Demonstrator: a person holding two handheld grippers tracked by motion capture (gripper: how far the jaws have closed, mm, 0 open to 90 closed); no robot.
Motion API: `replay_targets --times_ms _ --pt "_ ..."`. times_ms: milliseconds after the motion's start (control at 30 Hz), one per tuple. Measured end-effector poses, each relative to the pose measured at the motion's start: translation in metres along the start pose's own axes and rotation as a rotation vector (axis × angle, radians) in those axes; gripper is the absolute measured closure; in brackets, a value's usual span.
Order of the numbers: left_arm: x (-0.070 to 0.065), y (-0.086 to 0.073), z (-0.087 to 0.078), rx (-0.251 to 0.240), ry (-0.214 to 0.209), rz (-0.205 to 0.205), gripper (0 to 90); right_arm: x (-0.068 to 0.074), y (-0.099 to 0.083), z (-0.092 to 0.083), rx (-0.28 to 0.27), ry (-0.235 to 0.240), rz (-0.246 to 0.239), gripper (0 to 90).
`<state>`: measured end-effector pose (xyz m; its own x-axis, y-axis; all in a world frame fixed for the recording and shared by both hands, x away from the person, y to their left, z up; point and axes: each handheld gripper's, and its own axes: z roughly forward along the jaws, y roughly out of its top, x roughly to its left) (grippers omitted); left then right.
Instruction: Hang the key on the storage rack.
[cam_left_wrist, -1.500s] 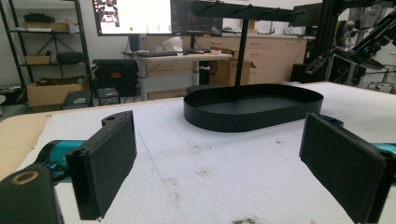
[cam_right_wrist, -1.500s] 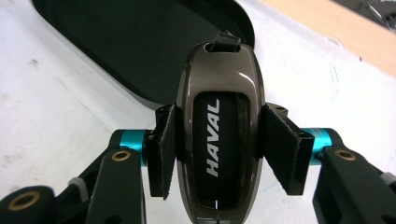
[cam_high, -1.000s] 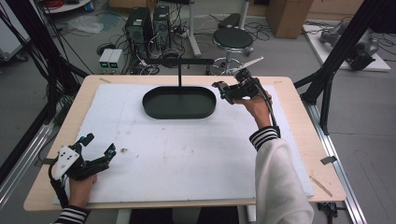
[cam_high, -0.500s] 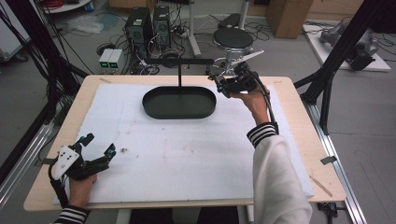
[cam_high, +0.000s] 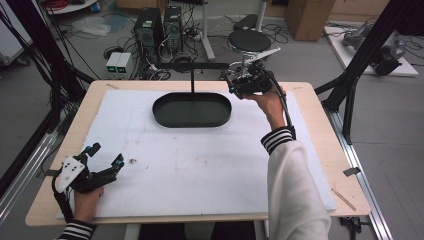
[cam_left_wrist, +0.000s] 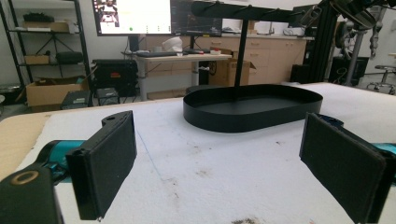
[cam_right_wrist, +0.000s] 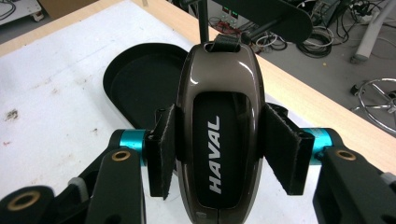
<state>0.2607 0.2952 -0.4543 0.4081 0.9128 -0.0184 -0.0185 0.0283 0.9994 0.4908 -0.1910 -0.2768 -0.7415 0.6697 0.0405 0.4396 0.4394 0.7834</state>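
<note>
At the table's near left corner, the left gripper (cam_high: 102, 167) rests with jaws wide apart, empty. Farther off, by the far edge, the right gripper (cam_high: 239, 82) clamps one key fob (cam_right_wrist: 219, 126) in the air beside the stand's (cam_high: 192, 75) crossbar, just beyond one black tray (cam_high: 192, 110). Judging by this, a hanging step is underway; next, the fob's top loop needs aligning with the bar.

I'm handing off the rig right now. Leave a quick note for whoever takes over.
Right gripper: shut on the Haval key fob, raised near the right end of the stand's crossbar.
Left gripper: open, holding nothing, low at the near left corner of the white mat.
Black oval tray: nothing in it.
Fob not yet hung or set down; which one is intended isn't clear.
</note>
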Motion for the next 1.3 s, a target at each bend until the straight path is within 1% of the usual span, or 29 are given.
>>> replay_targets --times_ms 67,133,233,433,500,567,600,700,733,900,1000,1067,1100,1167,1267,1300 --pt "0.000 0.000 0.000 0.000 0.000 0.000 11.4 0.000 0.001 0.000 -0.014 0.005 0.000 48.2" --pt "0.000 0.000 0.000 0.000 0.000 0.001 11.4 -0.001 0.001 0.000 -0.026 0.008 0.011 48.2" --pt "0.000 0.000 0.000 0.001 0.000 0.001 11.4 -0.002 0.001 0.001 -0.030 0.014 0.017 48.2" --pt "0.000 0.000 0.000 0.001 0.000 0.001 11.4 -0.001 0.005 0.001 -0.033 0.000 0.007 48.1" --pt "0.000 0.000 0.000 0.000 0.000 0.000 11.4 0.000 0.010 0.000 -0.034 -0.015 -0.007 48.2" --pt "0.000 0.000 0.000 0.002 0.000 -0.001 11.4 0.000 0.011 0.000 -0.042 -0.016 -0.001 48.1" --pt "0.000 0.000 0.000 0.002 0.000 0.000 11.4 0.000 0.012 0.000 -0.048 -0.024 0.004 48.1" --pt "0.001 0.000 0.000 0.003 0.000 0.000 11.4 -0.001 0.013 0.000 -0.048 -0.035 0.007 48.1" --pt "0.001 0.000 0.000 0.003 0.000 0.000 11.4 -0.002 0.013 0.000 -0.053 -0.046 0.000 48.1" --pt "0.001 0.000 0.000 0.003 0.000 0.000 11.4 -0.002 0.013 0.002 -0.063 -0.058 0.009 48.1" --pt "0.001 0.000 0.000 0.004 0.000 0.000 11.4 -0.004 0.013 0.004 -0.072 -0.086 0.009 48.1" --pt "0.001 0.000 0.000 0.004 0.000 0.001 11.4 -0.005 0.013 0.004 -0.072 -0.091 0.008 48.1" --pt "0.001 0.000 0.000 0.007 0.000 0.000 11.4 -0.006 0.012 0.004 -0.071 -0.103 0.015 48.1" --pt "0.001 0.000 0.000 0.006 -0.001 0.000 11.4 -0.007 0.012 0.005 -0.077 -0.109 0.013 48.1" --pt "0.001 0.000 0.000 0.005 -0.001 0.000 11.4 -0.010 0.011 0.007 -0.073 -0.131 0.019 48.1" --pt "0.001 0.000 0.000 0.006 -0.001 0.000 11.4 -0.010 0.011 0.007 -0.073 -0.131 0.019 48.1"
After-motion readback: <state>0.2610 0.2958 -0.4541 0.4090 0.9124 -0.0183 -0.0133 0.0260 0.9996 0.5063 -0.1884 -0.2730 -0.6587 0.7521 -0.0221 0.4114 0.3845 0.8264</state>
